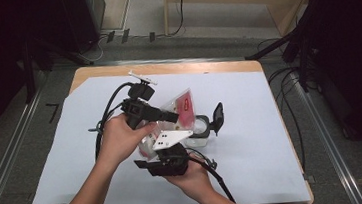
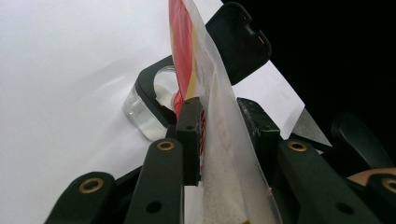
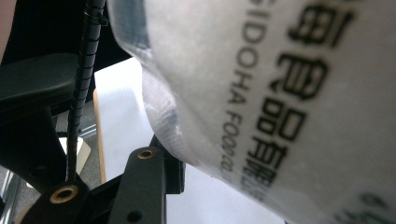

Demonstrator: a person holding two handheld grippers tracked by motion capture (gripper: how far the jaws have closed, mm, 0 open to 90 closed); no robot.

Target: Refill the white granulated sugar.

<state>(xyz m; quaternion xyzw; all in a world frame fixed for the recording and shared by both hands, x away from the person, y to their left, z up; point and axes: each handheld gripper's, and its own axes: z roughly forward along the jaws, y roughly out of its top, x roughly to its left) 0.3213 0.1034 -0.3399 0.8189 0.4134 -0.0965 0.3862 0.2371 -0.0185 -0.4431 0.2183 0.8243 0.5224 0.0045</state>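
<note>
A clear plastic bag (image 1: 183,104) with a red label and white powder inside hangs tilted over a clear container (image 1: 199,130) whose black lid (image 1: 217,116) stands flipped open. My left gripper (image 1: 173,117) is shut on the bag's upper part. In the left gripper view the bag (image 2: 219,158) sits between both pads, with the container (image 2: 144,112) and lid (image 2: 238,42) beyond. My right gripper (image 1: 160,149) holds the bag's lower end from beneath. In the right gripper view the printed bag (image 3: 261,84) bulges over one black finger (image 3: 147,186); the other jaw is hidden.
A white sheet (image 1: 256,170) covers the wooden table (image 1: 165,68). Black cables (image 1: 105,114) trail from the grippers across the sheet. Floor rails and more cables run along both sides, and dark stands flank the table.
</note>
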